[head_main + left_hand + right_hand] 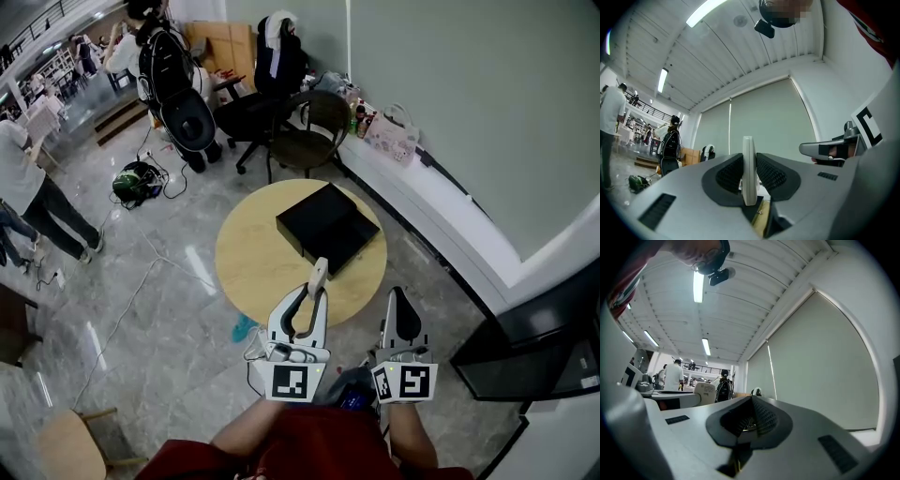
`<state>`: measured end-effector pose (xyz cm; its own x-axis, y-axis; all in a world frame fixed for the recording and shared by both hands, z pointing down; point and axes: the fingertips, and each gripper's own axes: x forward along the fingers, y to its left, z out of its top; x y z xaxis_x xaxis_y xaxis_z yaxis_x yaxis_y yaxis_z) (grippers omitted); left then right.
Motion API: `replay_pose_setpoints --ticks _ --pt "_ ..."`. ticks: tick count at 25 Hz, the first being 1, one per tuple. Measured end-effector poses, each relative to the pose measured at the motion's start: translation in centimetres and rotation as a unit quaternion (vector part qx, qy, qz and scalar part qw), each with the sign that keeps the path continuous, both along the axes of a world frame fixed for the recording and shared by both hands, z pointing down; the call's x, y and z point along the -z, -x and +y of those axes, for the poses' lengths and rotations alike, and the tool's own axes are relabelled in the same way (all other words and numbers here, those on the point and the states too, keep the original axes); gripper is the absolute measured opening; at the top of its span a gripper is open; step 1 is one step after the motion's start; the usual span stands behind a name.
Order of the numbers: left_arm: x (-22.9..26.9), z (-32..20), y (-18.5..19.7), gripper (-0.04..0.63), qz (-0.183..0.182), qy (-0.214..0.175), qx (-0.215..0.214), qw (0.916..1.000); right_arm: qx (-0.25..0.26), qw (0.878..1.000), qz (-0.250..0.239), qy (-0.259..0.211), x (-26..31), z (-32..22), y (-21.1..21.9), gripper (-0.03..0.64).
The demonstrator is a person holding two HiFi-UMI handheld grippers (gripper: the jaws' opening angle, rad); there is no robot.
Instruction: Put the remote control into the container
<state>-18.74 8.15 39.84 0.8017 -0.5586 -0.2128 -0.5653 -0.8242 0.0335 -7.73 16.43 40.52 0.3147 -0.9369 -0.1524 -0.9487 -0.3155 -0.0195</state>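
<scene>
While my left gripper [309,298] clamped its jaws on the remote [320,273] short of the container [328,228], my right gripper [403,302] was clenched empty; placing the remote inside remained.

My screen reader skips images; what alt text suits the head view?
The left gripper grips a white remote control before a round wooden table bearing a black container; the right gripper, shut and empty, is beside it.
</scene>
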Motion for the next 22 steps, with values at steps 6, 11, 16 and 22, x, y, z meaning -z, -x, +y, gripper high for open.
replay_pose_setpoints --ticks 6,11,16,22 --pt "0.1 -0.7 -2.2 0.097 -0.003 0.002 0.007 1.0 0.002 1.0 -0.01 -0.001 -0.2 -0.6 -2.6 0.023" --pt "-0.6 -1.5 -5.0 0.097 -0.005 0.004 0.012 0.9999 0.008 1.0 -0.016 0.001 -1.4 -1.4 -5.3 0.023" --pt "-0.8 -2.1 -7.5 0.097 -0.008 0.01 0.011 0.9999 0.011 1.0 -0.02 0.004 -1.6 -2.1 -7.7 0.023" --pt "-0.5 -2.8 -11.7 0.097 -0.012 0.015 0.007 0.9998 0.009 1.0 -0.024 0.007 -1.4 -2.9 -11.7 0.023"
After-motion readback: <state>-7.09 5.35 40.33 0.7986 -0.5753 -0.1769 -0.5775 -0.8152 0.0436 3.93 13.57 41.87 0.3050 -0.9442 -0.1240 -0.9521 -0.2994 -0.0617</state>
